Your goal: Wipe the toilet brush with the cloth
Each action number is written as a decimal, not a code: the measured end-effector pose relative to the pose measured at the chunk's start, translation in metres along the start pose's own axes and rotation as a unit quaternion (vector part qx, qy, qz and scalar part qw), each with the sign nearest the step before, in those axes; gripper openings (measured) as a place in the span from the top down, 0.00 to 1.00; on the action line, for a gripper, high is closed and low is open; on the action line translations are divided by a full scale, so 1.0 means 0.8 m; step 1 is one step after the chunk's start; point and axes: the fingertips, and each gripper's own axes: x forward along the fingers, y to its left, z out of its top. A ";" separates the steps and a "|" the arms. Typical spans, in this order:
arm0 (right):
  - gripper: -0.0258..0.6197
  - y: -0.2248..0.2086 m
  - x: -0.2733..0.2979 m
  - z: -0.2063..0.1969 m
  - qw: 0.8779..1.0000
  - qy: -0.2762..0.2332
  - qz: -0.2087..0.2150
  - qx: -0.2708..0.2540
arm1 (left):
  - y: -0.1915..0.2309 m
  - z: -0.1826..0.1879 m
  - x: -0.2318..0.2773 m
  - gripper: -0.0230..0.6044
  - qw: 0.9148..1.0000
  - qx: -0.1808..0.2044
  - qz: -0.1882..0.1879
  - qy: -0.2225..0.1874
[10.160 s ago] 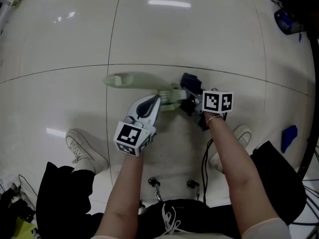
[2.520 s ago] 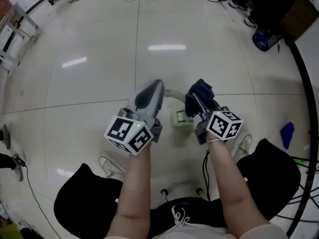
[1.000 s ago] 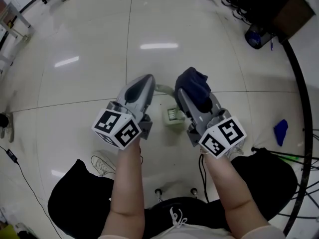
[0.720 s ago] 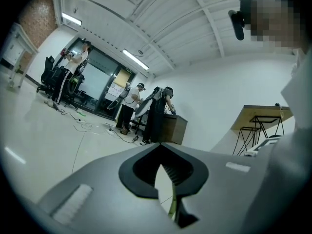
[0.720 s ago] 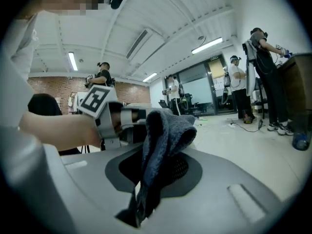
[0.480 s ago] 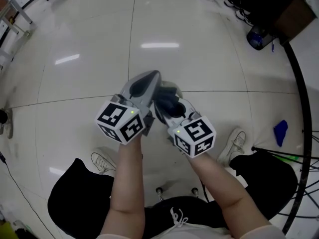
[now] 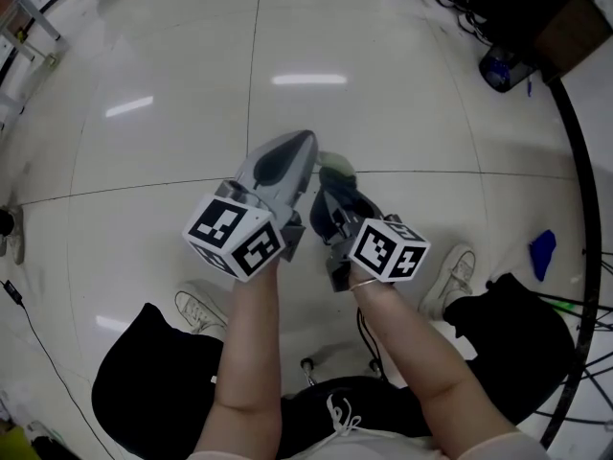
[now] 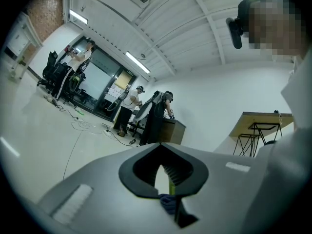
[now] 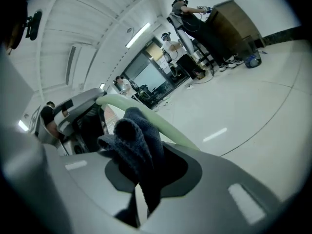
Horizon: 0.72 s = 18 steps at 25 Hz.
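My left gripper (image 7: 303,148) is shut on the pale green toilet brush and held above the floor. Only a short piece of the brush handle (image 7: 336,167) shows in the head view; the brush head is hidden under the grippers. In the left gripper view a thin green strip of handle (image 8: 171,187) sits between the jaws of the left gripper (image 8: 168,179). My right gripper (image 7: 331,192) is shut on a dark blue cloth (image 9: 139,147). The cloth rests against the curved handle (image 9: 161,123), close to the left gripper's tip. A bit of cloth (image 8: 167,201) shows in the left gripper view.
Glossy white floor tiles (image 7: 383,84) lie all around. The person's white shoes (image 7: 199,309) (image 7: 458,268) stand below the grippers. A blue scrap (image 7: 541,253) lies at the right, by a black cable (image 7: 586,209). A dark blue container (image 7: 500,67) and cords are at the far edge.
The right gripper with the cloth swung left onto the brush handle beside the left gripper, then slid slightly. The brush head, seen a second ago between the grippers, is now covered.
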 end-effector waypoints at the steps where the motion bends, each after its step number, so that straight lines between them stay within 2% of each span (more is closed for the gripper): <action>1: 0.86 -0.008 0.001 -0.006 1.000 0.003 -0.007 0.012 | 0.001 0.000 -0.001 0.95 1.000 0.000 0.001 -0.001; 5: 0.86 -0.042 0.000 -0.028 0.997 0.014 -0.033 0.063 | 0.002 0.001 -0.002 0.95 1.000 -0.004 0.002 -0.008; 9: 0.86 -0.075 0.001 -0.053 0.994 0.028 -0.062 0.082 | 0.001 0.001 -0.004 0.95 1.000 -0.007 0.004 -0.011; 15: 0.86 -0.131 0.000 -0.114 0.982 0.059 -0.113 0.142 | 0.001 0.000 -0.006 0.95 1.000 -0.007 0.009 -0.014; 18: 0.86 -0.149 -0.001 -0.132 0.978 0.069 -0.118 0.155 | 0.002 0.001 -0.005 0.95 1.000 -0.009 0.008 -0.015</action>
